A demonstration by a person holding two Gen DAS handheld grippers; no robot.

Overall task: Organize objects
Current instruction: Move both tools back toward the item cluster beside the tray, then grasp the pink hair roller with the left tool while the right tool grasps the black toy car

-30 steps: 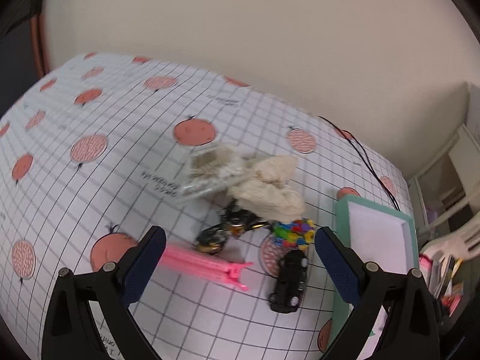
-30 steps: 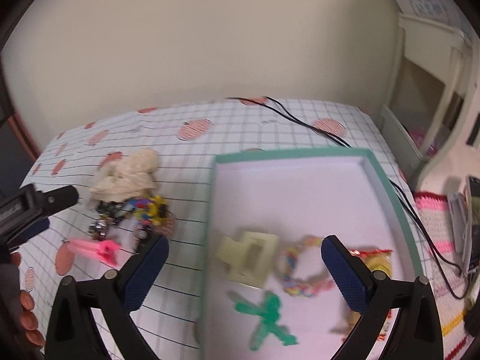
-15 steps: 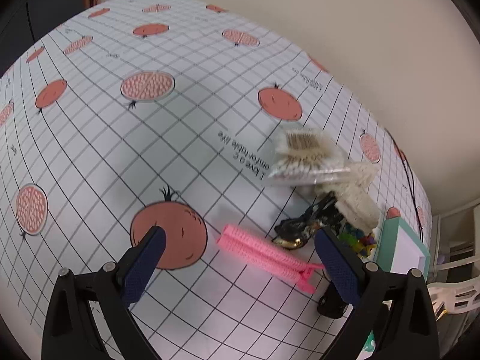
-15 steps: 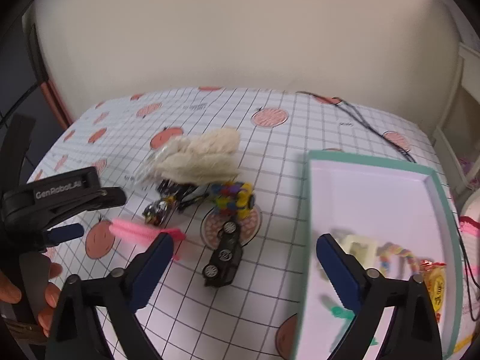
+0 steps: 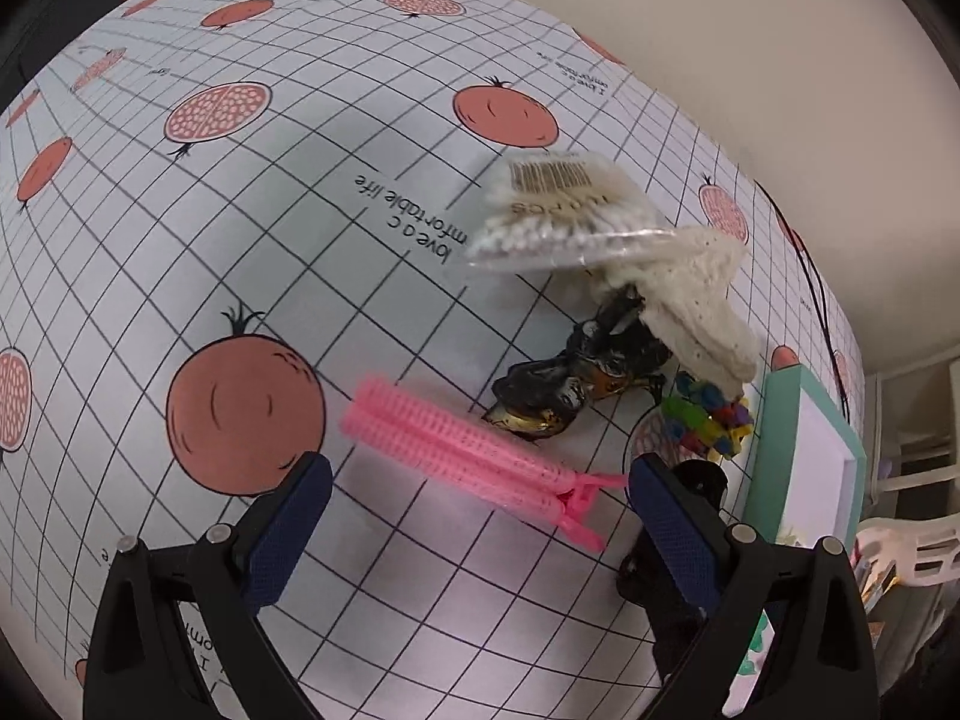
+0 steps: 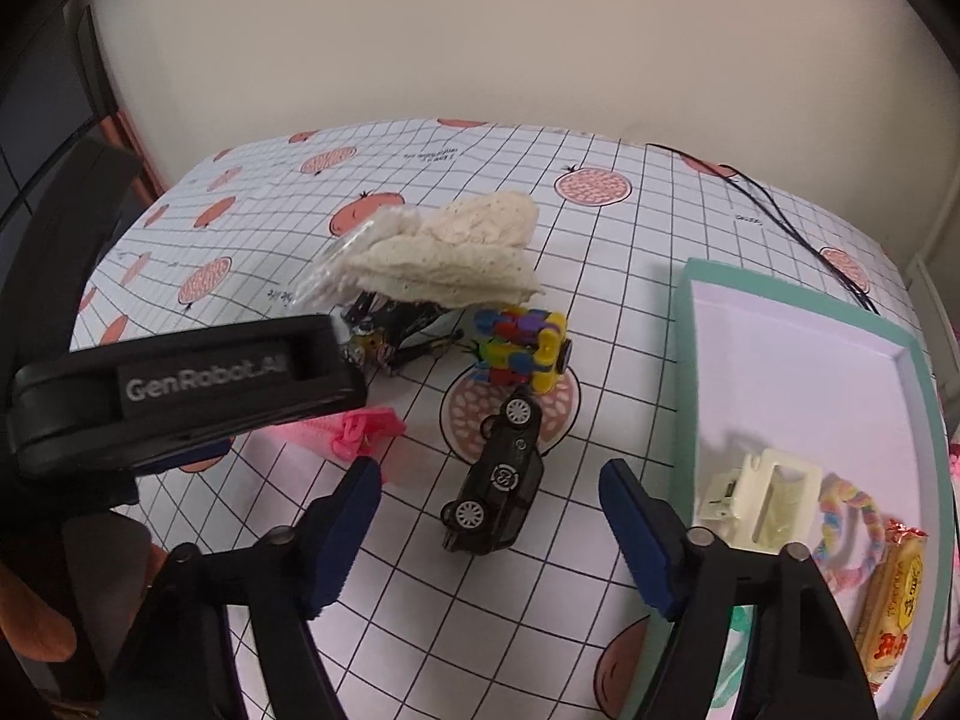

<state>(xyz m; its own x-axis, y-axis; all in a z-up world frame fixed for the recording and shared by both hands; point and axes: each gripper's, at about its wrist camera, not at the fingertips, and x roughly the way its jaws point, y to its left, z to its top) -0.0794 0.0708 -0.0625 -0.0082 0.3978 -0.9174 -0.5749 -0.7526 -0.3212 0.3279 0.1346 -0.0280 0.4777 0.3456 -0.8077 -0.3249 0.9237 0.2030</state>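
My left gripper (image 5: 480, 516) is open, its fingers straddling a pink mesh hair clip (image 5: 462, 450) on the tablecloth; the clip's end also shows in the right wrist view (image 6: 360, 429). My right gripper (image 6: 489, 534) is open just above a black toy car (image 6: 498, 477) lying on its side. Behind them sit a multicoloured block toy (image 6: 519, 348), black and gold wrappers (image 5: 576, 378), a cream knitted cloth (image 6: 456, 261) and a bag of cotton swabs (image 5: 558, 210). The teal tray (image 6: 684, 324) holds a cream claw clip (image 6: 762, 498), a pastel bracelet (image 6: 852, 531) and a snack bar (image 6: 894, 612).
The table wears a white grid cloth with pomegranate prints (image 5: 240, 240). A black cable (image 6: 786, 222) runs along the far right. The left gripper's black body (image 6: 180, 384) fills the left of the right wrist view. A wall stands behind the table.
My left gripper has dropped closer, the pink clip now between its fingers. My right gripper has swung left from over the tray to over the black car.
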